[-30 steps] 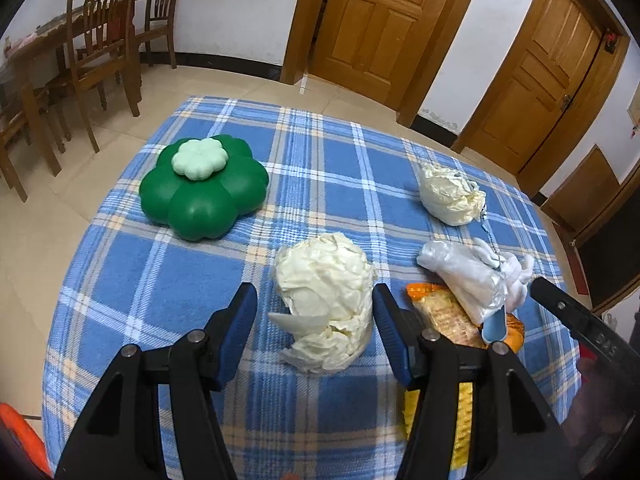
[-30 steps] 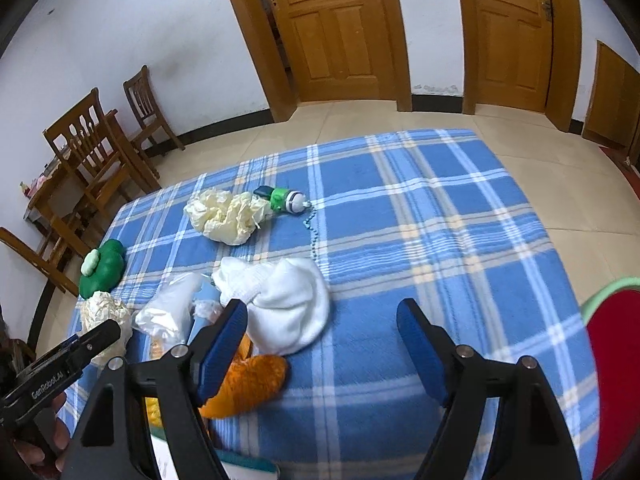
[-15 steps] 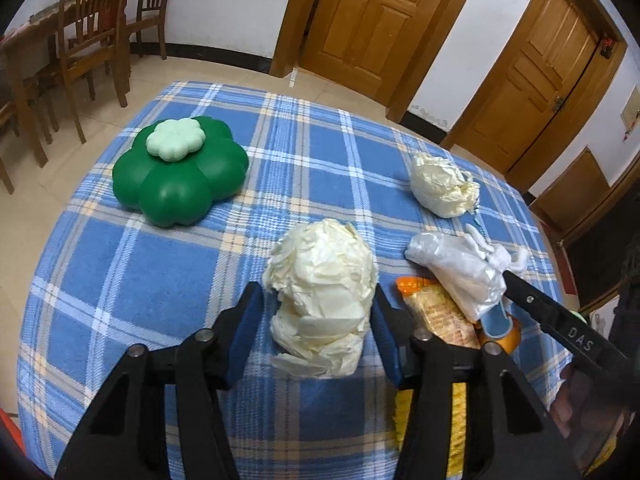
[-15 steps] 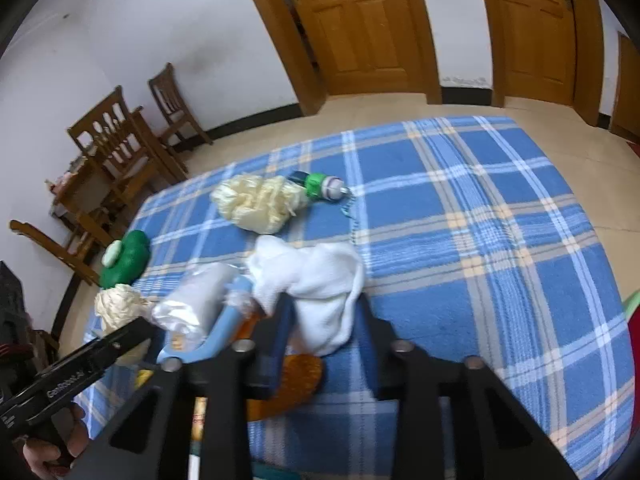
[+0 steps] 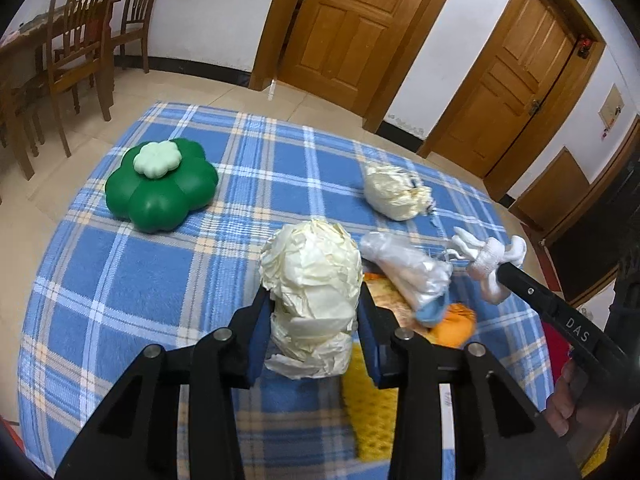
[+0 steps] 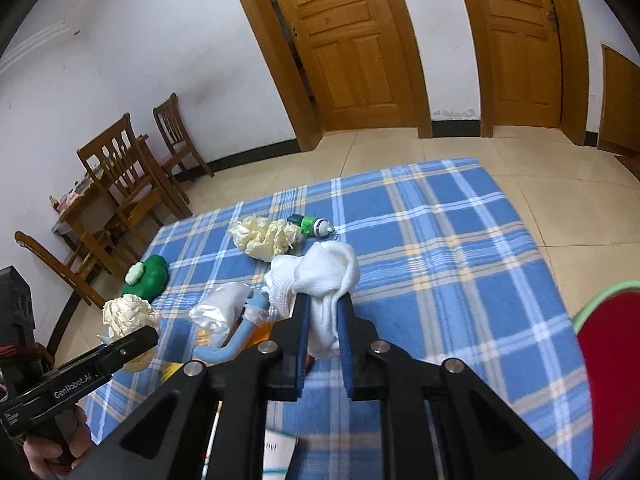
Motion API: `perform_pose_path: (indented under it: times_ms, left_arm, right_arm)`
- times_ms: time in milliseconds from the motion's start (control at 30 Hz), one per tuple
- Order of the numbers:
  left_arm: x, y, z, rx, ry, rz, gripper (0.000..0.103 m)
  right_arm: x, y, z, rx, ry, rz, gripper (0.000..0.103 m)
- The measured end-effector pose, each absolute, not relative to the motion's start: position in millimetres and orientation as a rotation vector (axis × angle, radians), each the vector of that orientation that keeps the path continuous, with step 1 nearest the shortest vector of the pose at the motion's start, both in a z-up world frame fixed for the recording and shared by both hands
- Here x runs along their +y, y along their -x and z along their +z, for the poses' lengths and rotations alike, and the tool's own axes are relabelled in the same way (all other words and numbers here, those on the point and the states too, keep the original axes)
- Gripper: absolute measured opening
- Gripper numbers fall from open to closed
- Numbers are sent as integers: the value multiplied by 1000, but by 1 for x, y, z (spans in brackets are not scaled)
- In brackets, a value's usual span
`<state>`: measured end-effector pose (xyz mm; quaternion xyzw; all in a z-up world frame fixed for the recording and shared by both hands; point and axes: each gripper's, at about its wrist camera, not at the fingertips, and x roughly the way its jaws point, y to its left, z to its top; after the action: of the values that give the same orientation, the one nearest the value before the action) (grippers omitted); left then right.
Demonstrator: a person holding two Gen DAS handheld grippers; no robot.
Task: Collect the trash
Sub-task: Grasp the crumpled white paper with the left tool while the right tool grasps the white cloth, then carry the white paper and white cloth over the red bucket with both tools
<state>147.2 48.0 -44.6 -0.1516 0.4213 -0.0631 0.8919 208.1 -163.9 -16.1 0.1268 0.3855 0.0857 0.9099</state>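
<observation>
Already both claws have something between their pads. The left claw is closing on a crumpled cream paper ball, and the pads press its sides in, so it is gripped low and bulges out above the fingers; it appears to be just clear of the checked counter. The right claw is clamped nearly shut on a white cloth wad, which is soft enough to squash thin between the pads while the rest flops over the fingertips. Taking one piece in each hand looks like a way to clear two items in a single trip.

Counted, the cream paper balls are two: the one held, and a second lying well apart at the far side. There is one white cloth wad, one clear plastic bag, one pale blue piece under it, one orange wrapper and one yellow packet, these bunched together between the claws. One small green and white bottle lies touching the far paper ball. One green flower-shaped box sits alone, probably not trash.
</observation>
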Motion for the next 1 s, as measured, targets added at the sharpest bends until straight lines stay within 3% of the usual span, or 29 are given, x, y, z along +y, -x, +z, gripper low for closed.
perform_pose_path:
  times_ms: [1000]
  left_arm:
    - [-43, -80, 14, 822, 226, -352, 39]
  right_arm:
    - [-262, -72, 37, 640, -388, -32, 16]
